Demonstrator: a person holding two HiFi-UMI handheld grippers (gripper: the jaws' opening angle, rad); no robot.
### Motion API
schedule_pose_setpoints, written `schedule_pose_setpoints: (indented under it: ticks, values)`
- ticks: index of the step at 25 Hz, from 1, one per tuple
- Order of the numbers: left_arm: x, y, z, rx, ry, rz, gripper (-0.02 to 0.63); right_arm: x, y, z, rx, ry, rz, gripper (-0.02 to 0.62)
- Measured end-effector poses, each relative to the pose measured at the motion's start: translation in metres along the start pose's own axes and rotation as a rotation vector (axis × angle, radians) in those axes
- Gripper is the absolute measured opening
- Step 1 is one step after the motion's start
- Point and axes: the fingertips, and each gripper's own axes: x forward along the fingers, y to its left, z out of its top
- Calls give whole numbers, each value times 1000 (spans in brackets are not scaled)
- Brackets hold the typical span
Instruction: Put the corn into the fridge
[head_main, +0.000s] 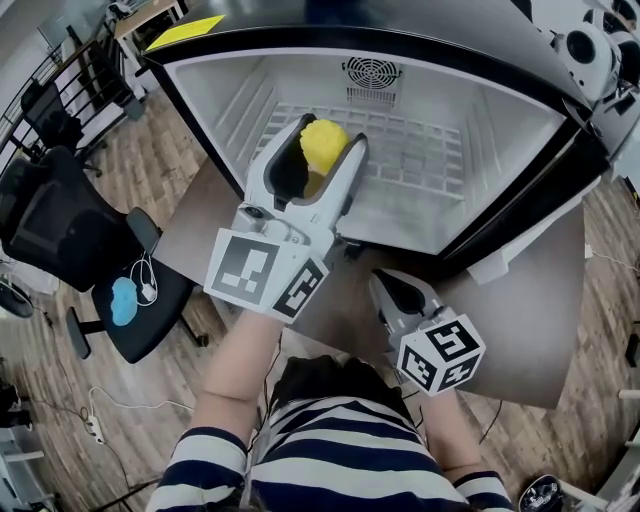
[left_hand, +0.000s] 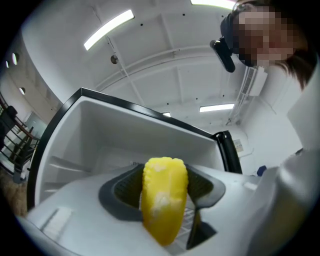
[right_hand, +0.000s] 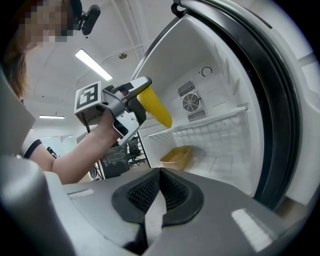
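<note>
One corn (head_main: 322, 146) gripped by left tool (head_main: 331, 133) inside open fridge (head_main: 480, 130); yellow tray (right_hand: 176, 157) lower down.

Corn (left_hand: 164, 200) is held by the left gripper (head_main: 331, 140) inside the fridge (head_main: 240, 100).
The right gripper (head_main: 388, 287) is seen outside, in front.

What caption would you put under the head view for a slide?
The left gripper holds yellow corn at the open fridge; the right gripper, shut and empty, hangs outside it.
</note>
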Motion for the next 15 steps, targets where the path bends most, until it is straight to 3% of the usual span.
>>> schedule_pose_setpoints:
  ticks: [15]
  values:
    - [23,6,-7,12,-55,24,0,-2,-1,-7,3,15,-13,-9]
